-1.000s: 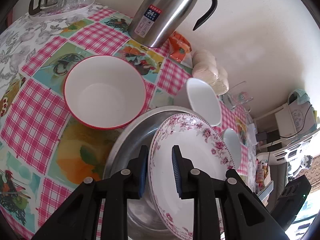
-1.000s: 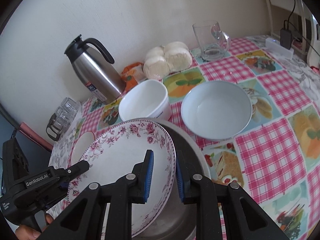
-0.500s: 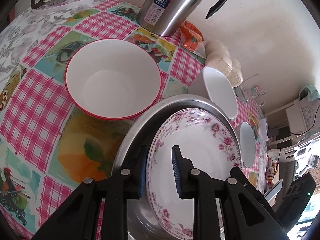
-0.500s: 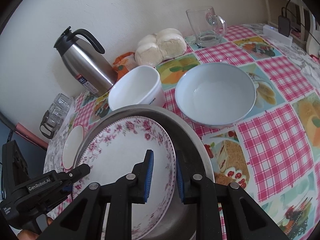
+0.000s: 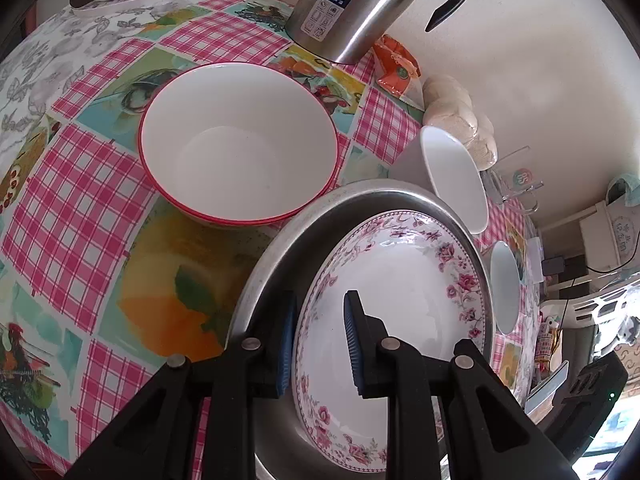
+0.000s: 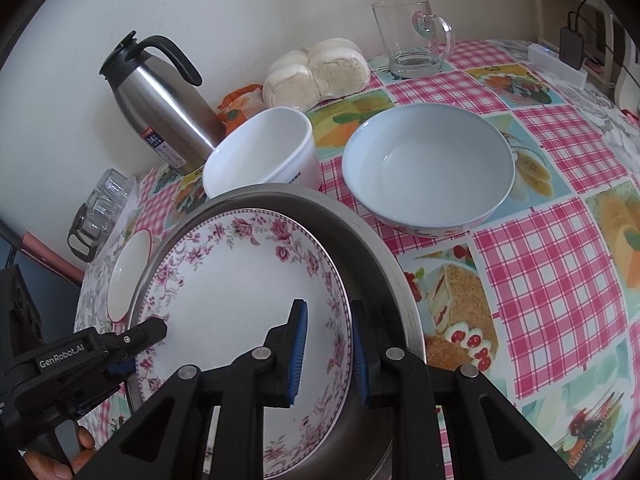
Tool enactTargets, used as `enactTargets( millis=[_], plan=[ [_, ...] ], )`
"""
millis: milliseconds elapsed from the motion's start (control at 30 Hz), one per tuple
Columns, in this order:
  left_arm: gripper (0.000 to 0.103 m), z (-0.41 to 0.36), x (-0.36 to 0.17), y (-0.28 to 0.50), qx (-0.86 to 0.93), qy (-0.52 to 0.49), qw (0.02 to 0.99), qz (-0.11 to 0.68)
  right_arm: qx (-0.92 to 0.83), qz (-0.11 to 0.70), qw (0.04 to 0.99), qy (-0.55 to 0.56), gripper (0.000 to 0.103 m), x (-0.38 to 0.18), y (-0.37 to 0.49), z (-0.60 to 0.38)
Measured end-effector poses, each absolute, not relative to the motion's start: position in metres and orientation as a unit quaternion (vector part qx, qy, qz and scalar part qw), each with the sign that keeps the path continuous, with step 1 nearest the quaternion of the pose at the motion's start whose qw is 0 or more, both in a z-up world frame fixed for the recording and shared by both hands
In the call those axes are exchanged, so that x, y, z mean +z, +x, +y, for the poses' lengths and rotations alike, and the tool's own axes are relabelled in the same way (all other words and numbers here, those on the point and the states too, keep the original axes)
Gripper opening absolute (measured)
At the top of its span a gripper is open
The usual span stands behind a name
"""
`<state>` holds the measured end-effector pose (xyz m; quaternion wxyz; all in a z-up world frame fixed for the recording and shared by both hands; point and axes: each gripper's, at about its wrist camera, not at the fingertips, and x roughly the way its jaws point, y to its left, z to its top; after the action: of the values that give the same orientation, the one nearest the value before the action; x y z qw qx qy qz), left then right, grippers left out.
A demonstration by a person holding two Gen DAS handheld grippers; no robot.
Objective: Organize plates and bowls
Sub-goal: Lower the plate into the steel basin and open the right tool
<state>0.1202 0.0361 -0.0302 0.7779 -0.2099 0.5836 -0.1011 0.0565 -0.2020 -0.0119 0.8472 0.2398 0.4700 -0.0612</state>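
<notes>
Sat tilted inside metal basin [image 6: 404,280], floral plate [image 6: 240,280] pinched at 2 opposite rim spots by left gripper [image 5: 318,336] and right gripper [image 6: 326,354]; judged stiff, glazed-slippery, breakable, best held by rim.

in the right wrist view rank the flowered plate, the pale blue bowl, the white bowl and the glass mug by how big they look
1. Flowered plate, though it sits nearest the camera, which inflates it.
2. Pale blue bowl.
3. White bowl.
4. Glass mug, farthest back, so its true size is unsure.
</notes>
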Motion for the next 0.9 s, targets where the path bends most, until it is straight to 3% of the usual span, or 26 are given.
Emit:
enactTargets(
  millis=[667,900],
  plan=[
    [0.026,0.0325,-0.0328,0.1214,-0.089,-0.200,0.773,0.596,-0.054,0.478,0.847,0.228,0.027,-0.0125,0.0575,-0.2008],
    [0.037,0.0273,-0.0287,0.1199,-0.094,-0.187,0.773,0.599,-0.058,0.474,0.850,0.223,0.032,-0.0068,0.0559,-0.2023]
  ],
)
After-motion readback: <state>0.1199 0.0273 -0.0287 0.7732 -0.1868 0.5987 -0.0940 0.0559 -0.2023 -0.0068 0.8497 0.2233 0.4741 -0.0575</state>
